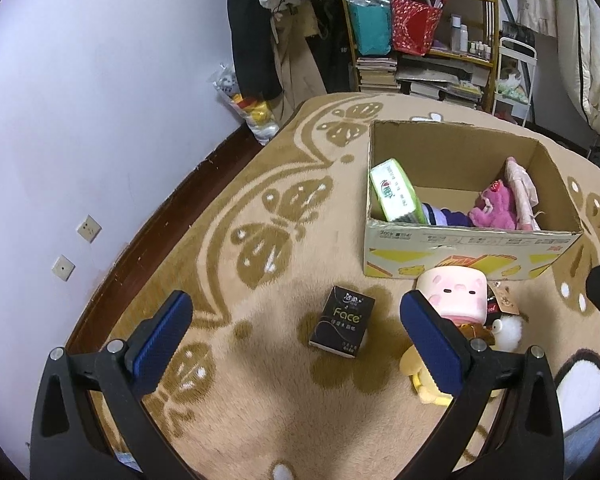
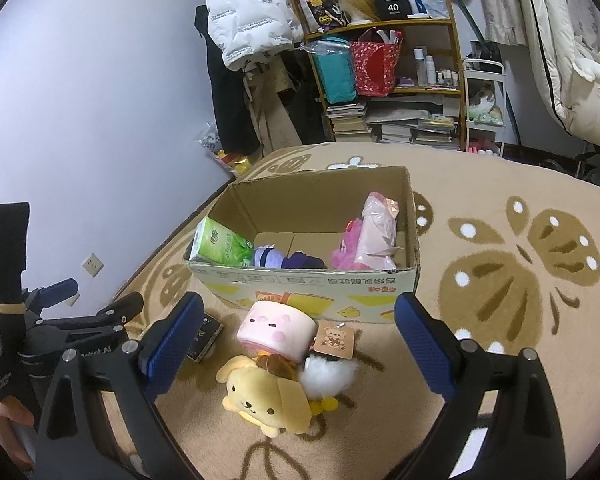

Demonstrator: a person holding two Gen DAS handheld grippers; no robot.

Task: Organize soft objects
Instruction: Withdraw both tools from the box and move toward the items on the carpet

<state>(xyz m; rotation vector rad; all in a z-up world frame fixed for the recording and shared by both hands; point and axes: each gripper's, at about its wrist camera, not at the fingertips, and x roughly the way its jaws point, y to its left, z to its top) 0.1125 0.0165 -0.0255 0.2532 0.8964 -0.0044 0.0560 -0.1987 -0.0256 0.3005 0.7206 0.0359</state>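
Both tongs spread wide, grasping nothing: left tongs (image 1: 296,320) above black "Face" tissue pack (image 1: 342,322), right tongs (image 2: 298,330) above yellow plush dog (image 2: 266,396), beside pink cylindrical plush (image 2: 276,330), before open cardboard box (image 2: 312,300) on tan butterfly carpet (image 2: 520,280).

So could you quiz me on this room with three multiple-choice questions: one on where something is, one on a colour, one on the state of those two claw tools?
1. Where is the green tissue pack?
A. On the rug
B. Inside the cardboard box, at its left end
C. On the shelf

2. What colour is the dog plush on the rug?
A. Yellow
B. Purple
C. Green

3. How do the left gripper and right gripper stand?
A. Both shut on toys
B. One holds the box
C. Both open, holding nothing

Answers: 1 B, it leans against the box's left inner wall. 2 A, its body and ears are yellow. 3 C, each view shows its blue pads spread wide apart with nothing between them.
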